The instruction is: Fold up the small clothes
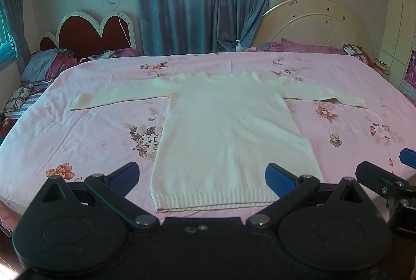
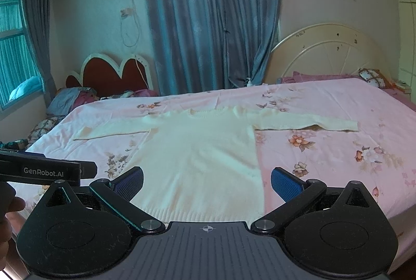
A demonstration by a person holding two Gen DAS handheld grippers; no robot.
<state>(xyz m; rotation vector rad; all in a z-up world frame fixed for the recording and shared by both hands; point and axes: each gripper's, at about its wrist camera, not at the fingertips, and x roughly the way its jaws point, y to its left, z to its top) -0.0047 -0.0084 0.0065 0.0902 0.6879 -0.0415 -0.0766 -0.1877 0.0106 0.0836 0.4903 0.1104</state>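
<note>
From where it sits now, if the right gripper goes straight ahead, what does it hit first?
Likely the cream sweater: the right gripper, open, points over its ribbed hem on the pink bedsheet. Nothing else shows between; depth is uncertain.

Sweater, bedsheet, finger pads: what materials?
Sweater: cream knit, probably wool or acrylic; ribbed hem, fuzzy matte surface.
Bedsheet: thin woven fabric, likely cotton; pink floral print, fine creases.
Finger pads: blue, likely rubber or textured plastic; dotted grip pattern.
</note>
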